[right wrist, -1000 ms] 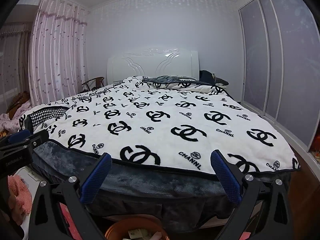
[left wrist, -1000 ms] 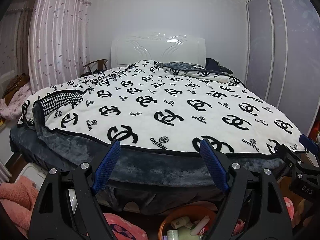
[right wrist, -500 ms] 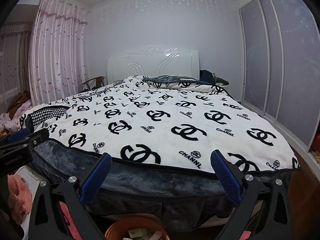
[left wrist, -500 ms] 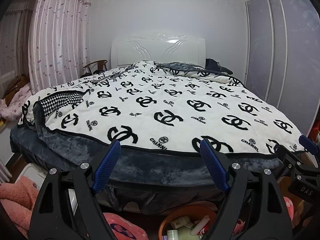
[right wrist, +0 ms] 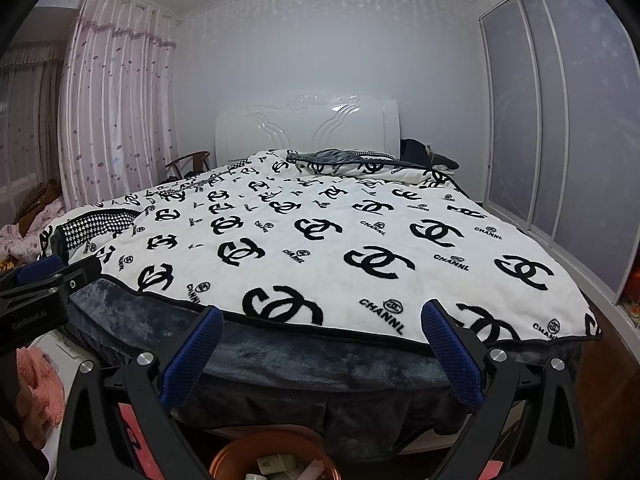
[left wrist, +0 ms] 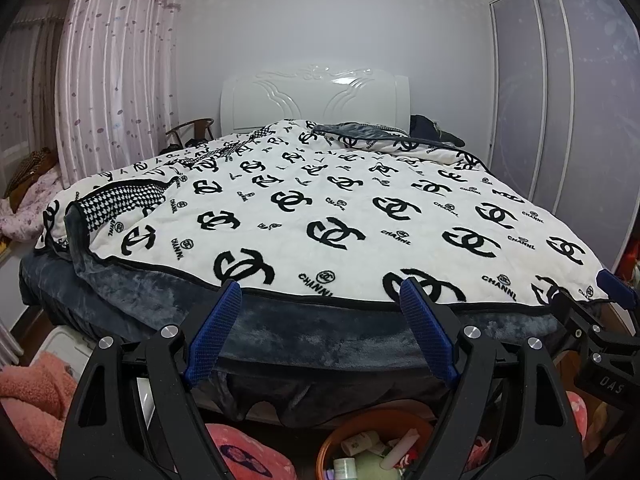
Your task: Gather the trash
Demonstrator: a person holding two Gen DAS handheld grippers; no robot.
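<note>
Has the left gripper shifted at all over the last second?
No. The left gripper frames the same black blanket edge as before, jaws open, and the orange bin sits in the same place below.

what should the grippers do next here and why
Probably tip the left gripper down toward the bin by the foot of the bed. Both it and the right gripper are open, empty and aimed over the blanket, where no trash shows. The only bottles and scraps in view already lie in the bin, at the bottom edge of both views.
</note>
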